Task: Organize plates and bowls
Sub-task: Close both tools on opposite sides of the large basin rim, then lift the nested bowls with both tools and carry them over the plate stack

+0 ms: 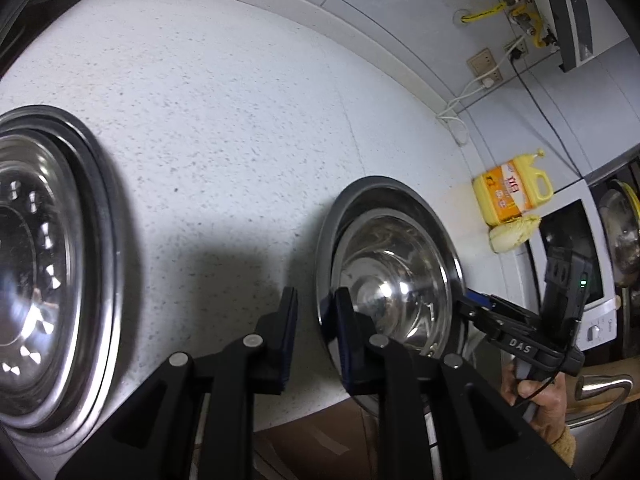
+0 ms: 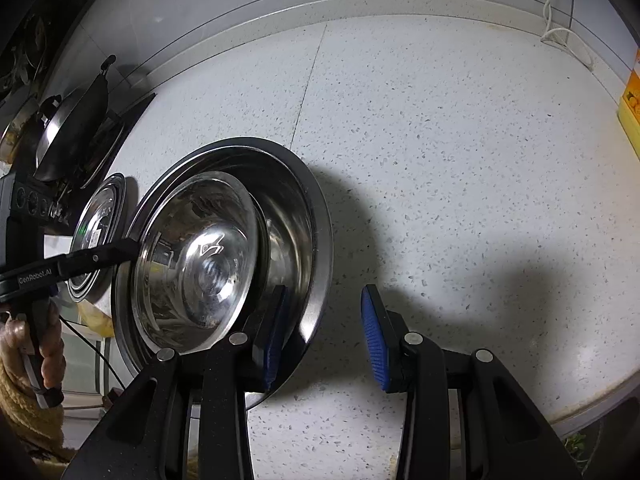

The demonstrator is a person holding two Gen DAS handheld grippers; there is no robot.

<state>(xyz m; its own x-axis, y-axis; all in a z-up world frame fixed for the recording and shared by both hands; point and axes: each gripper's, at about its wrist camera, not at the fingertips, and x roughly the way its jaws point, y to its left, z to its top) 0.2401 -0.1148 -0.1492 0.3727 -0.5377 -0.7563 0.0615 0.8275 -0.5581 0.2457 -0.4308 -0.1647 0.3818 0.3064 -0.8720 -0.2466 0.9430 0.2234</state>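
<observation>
A small steel bowl point(image 2: 196, 256) sits inside a wider steel plate point(image 2: 308, 208) on the speckled white counter point(image 2: 440, 140). The same pair shows in the left wrist view, bowl point(image 1: 396, 280) in plate point(image 1: 384, 190). My left gripper point(image 1: 316, 304) straddles the plate's near rim, jaws narrowly parted. My right gripper point(image 2: 324, 320) is open, its left finger point(image 2: 276, 320) over the plate's rim, the right one over bare counter. A stack of steel plates point(image 1: 48, 264) lies at the far left, also visible in the right wrist view point(image 2: 98, 216).
A yellow detergent jug point(image 1: 512, 188) and a cabbage piece point(image 1: 514, 232) stand by the wall. A white appliance point(image 1: 576, 248) is to the right. A stove with a wok and lid point(image 2: 76, 128) is at the left. The counter's front edge is close below.
</observation>
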